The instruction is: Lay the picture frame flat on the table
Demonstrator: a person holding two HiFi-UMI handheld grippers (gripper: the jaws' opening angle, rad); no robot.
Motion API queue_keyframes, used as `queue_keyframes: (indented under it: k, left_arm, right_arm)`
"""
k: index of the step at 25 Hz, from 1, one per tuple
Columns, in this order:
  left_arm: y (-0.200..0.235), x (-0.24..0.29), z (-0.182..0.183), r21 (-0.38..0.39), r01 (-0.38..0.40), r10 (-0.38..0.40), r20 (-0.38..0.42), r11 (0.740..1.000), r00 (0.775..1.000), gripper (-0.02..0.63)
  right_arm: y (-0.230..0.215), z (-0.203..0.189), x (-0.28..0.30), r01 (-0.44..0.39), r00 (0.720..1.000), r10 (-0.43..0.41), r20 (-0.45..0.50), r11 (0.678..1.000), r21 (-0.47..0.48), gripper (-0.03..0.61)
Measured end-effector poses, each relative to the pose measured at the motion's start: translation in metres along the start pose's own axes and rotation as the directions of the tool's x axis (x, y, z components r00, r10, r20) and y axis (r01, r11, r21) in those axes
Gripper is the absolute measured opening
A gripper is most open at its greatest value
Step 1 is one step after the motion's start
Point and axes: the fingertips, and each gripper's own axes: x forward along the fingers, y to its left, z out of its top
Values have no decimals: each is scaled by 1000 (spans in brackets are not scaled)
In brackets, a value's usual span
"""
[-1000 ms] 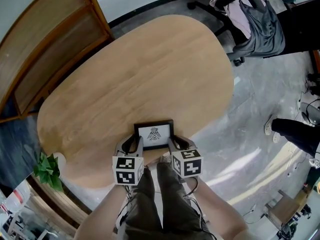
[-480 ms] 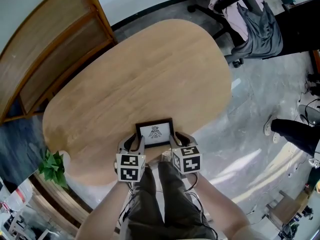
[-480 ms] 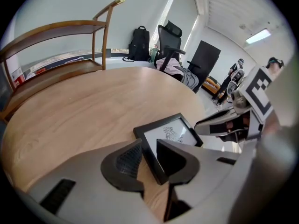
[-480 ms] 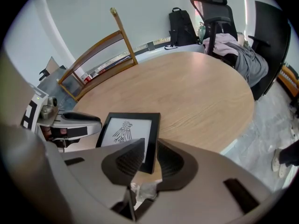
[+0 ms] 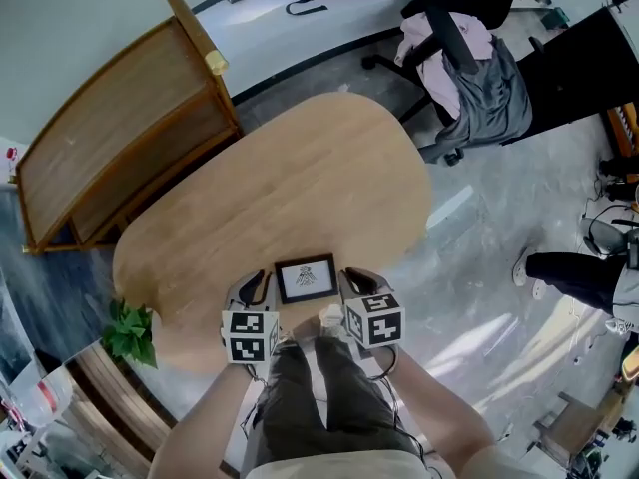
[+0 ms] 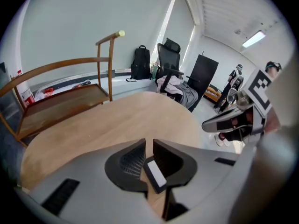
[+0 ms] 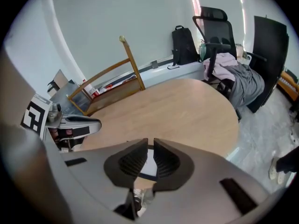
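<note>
The picture frame [image 5: 306, 279] is small and black, with a white print inside. It sits at the near edge of the oval wooden table [image 5: 290, 188], its face turned up towards the head view. My left gripper [image 5: 267, 286] is shut on its left side and my right gripper [image 5: 345, 283] on its right side. In the left gripper view the frame's edge [image 6: 154, 175] shows pinched between the jaws of the left gripper [image 6: 149, 146]. The right gripper view shows the frame [image 7: 149, 170] just behind the nearly touching jaws of the right gripper [image 7: 150, 146]. I cannot tell whether the frame rests on the table.
A wooden rack [image 5: 120, 158] stands beyond the table's left end. An office chair draped with clothes [image 5: 469, 78] stands at the far right. A green plant [image 5: 130, 332] is at the table's near left. Someone's leg and shoe [image 5: 569, 267] are on the floor at the right.
The head view has pulled back and tilted, so the table and frame look smaller. Both grippers still hold the frame at the table's near edge.
</note>
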Motion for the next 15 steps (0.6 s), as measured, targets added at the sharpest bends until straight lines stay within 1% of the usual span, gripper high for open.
queue_keyframes:
  k: [3, 6, 11, 15]
  left_arm:
    - [-14, -28, 37, 13, 39, -40, 39, 999, 998, 49]
    - [-27, -64, 76, 49, 52, -57, 101, 997, 993, 48]
    - [-38, -130, 140, 99, 20, -42, 222, 995, 974, 40]
    - [-40, -181, 179, 124, -8, -31, 303, 992, 953, 31]
  right_arm:
    - [13, 34, -33, -13, 999, 13, 50, 1000, -13, 21]
    - [30, 71, -69, -27, 993, 33, 112, 998, -55, 20]
    - [60, 132, -135, -50, 970, 77, 231, 991, -122, 17]
    - [87, 174, -192, -63, 938, 115, 327, 984, -165, 15]
